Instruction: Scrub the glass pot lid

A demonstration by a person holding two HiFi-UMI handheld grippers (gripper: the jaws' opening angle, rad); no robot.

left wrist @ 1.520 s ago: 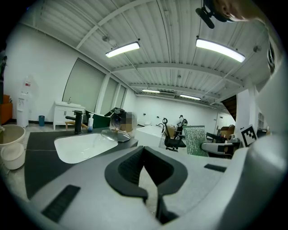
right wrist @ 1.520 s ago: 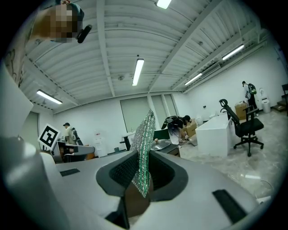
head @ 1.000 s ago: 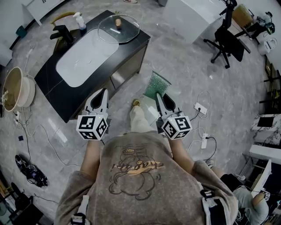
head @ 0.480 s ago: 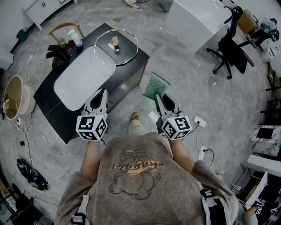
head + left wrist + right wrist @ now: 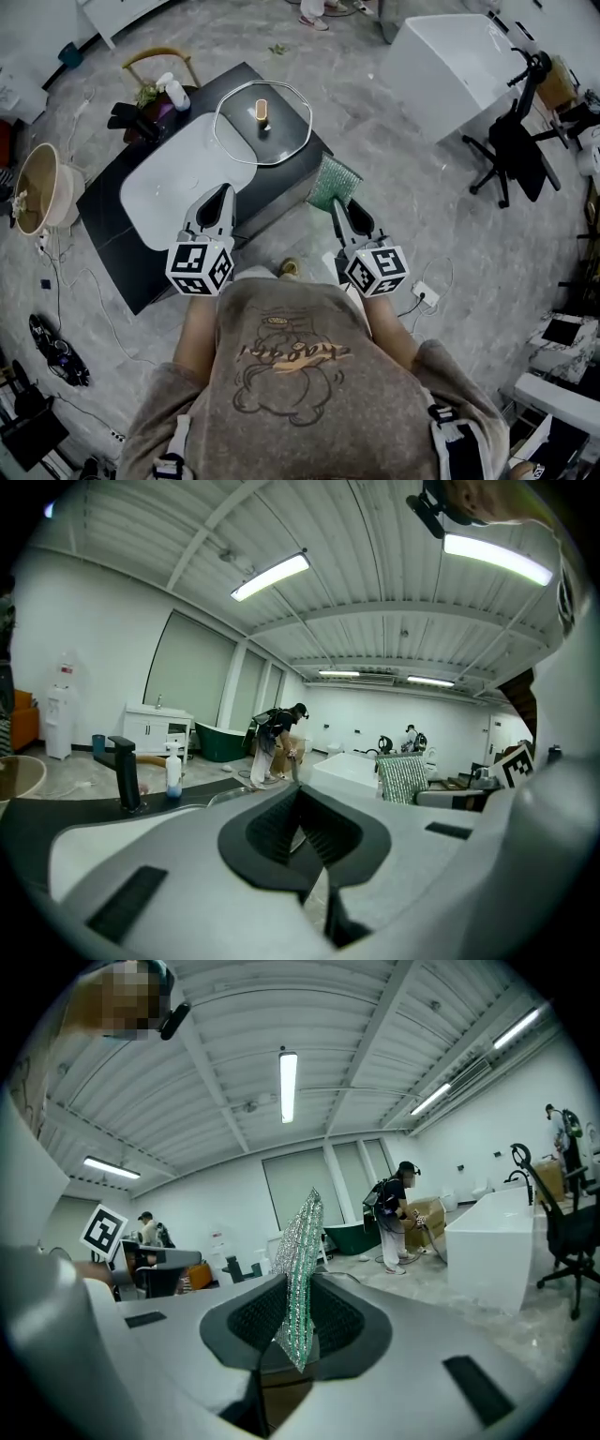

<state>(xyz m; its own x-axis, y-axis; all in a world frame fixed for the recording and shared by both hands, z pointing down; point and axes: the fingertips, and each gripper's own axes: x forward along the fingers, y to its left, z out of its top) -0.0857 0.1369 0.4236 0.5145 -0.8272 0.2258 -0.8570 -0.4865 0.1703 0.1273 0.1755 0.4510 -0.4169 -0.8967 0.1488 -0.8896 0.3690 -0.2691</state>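
closest to you, your two arms reach forward from your grey-brown sweatshirt (image 5: 281, 375), each ending in a marker cube. your left gripper (image 5: 225, 193) has its jaws pressed together with nothing between them; its own view shows the ribbed pads meeting along one line. your right gripper (image 5: 336, 204) is clamped on a green glittery scrub pad (image 5: 335, 181), which stands on edge between the pads and sticks out past the tips. in the right gripper view the pad rises as a thin sparkling blade from the middle of the jaws. the two grippers lie side by side, well apart, both pointing nearly level.

ahead of the left gripper is the black counter (image 5: 112, 248), with a white oval sink (image 5: 169, 197) sunk in it. the glass pot lid (image 5: 281, 141) lies flat on the far right end of that counter, knob (image 5: 262, 111) up. its near-left edge seems to lap over the sink's rim, and neither gripper touches it. at the counter's far left corner stand a black tap (image 5: 131, 120) and a white pump bottle (image 5: 175, 92).

further off, a white bathtub (image 5: 450, 66) sits at the upper right with a black office chair (image 5: 514, 150) beside it, and a beige round tub (image 5: 36, 187) sits on the floor to the left
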